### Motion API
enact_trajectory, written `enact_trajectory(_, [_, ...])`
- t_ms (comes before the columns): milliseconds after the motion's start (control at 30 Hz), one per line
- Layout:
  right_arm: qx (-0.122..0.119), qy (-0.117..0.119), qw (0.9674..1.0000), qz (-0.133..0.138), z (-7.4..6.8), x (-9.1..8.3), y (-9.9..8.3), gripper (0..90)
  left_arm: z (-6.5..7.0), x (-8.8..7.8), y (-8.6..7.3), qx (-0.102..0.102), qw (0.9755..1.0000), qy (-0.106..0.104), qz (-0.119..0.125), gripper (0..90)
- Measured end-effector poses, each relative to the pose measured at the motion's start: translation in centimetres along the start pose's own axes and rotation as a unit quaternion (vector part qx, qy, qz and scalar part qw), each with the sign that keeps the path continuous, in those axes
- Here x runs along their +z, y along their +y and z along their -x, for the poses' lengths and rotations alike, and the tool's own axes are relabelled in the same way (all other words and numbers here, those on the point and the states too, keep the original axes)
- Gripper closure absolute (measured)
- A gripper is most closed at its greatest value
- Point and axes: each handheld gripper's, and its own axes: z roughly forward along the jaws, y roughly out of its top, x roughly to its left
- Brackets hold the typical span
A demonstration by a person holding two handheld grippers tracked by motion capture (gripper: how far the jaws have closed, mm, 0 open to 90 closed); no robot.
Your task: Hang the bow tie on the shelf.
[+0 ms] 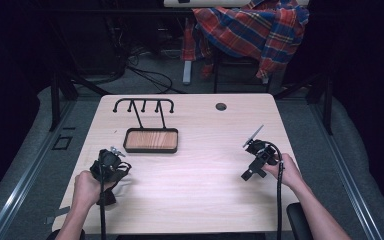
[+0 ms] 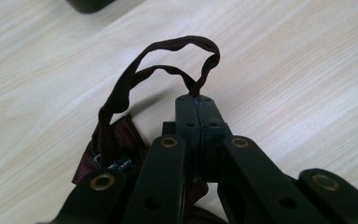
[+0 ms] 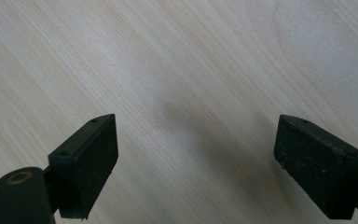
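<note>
My left gripper (image 2: 196,101) is shut on a thin dark red strap (image 2: 135,74), pinching its loop at the jaw tips. The strap arches up and back to a dark red fabric piece (image 2: 121,140) with a small metal clip, tucked under the jaws. In the high view, the left gripper (image 1: 111,165) sits at the table's front left, near a black hook stand (image 1: 142,106) on a wooden tray base (image 1: 151,140). My right gripper (image 3: 196,158) stands open with nothing between its pads, over bare wood. It shows at the front right in the high view (image 1: 252,164).
The light wooden table (image 1: 200,195) has a round cable hole (image 1: 221,106) near its far edge. A red and blue plaid shirt (image 1: 252,27) hangs over a chair behind the table. Dark floor and cables lie beyond.
</note>
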Motion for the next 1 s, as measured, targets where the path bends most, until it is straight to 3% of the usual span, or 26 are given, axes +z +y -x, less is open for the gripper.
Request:
enact_trajectory(467, [-0.006,0.000,1.0000,-0.007,0.1,-0.1,0.1,13.4,-1.2,-2.1,-1.1,-0.042,0.9973,-0.017,0.059,89.5])
enact_trajectory(500, [-0.018,-0.003,0.9996,-0.023,0.2,-0.3,0.2,13.3,-1.2,-2.3,-1.1,-0.045,0.9968,-0.017,0.064,89.6])
enact_trajectory(700, [-0.003,0.001,1.0000,-0.009,0.0,0.1,0.0,13.2,-1.7,-3.3,-1.6,-0.069,0.9930,-0.034,0.089,89.8])
enact_trajectory(767, [-0.016,-0.001,0.9996,-0.025,0.2,-0.2,0.2,13.1,-1.9,-3.5,-1.7,-0.075,0.9917,-0.039,0.097,89.8])
enact_trajectory(800, [-0.003,0.002,1.0000,-0.007,0.0,0.1,0.0,13.1,-2.0,-3.6,-1.8,-0.078,0.9911,-0.039,0.101,89.8])
enact_trajectory(1000, [-0.008,-0.001,0.9999,-0.014,0.1,-0.1,0.1,13.0,-2.3,-4.2,-2.0,-0.091,0.9878,-0.045,0.118,89.9])
